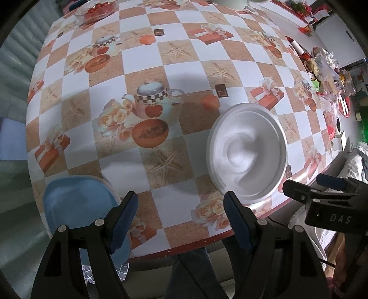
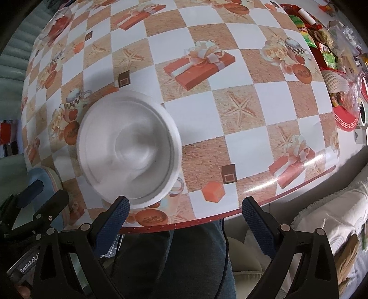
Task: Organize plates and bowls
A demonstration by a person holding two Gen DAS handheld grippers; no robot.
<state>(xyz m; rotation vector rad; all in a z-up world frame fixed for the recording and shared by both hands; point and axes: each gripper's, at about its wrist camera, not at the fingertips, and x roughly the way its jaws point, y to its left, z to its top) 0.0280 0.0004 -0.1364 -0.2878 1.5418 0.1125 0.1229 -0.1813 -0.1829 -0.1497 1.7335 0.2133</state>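
Note:
A white bowl [image 1: 247, 153] sits upright on the patterned tablecloth near the table's front edge; it also shows in the right wrist view [image 2: 130, 147]. A blue plate [image 1: 78, 207] lies at the front left corner, partly behind my left finger; its edge shows in the right wrist view [image 2: 44, 179]. My left gripper [image 1: 180, 220] is open and empty, held above the front edge between plate and bowl. My right gripper [image 2: 185, 220] is open and empty, just right of the bowl, also seen from the left wrist view [image 1: 322, 186].
A glass bowl of red fruit [image 1: 97, 9] stands at the far left. A red tray with packets and clutter [image 2: 340, 76] fills the table's right side. A cushioned seat [image 2: 333, 207] lies beyond the front edge.

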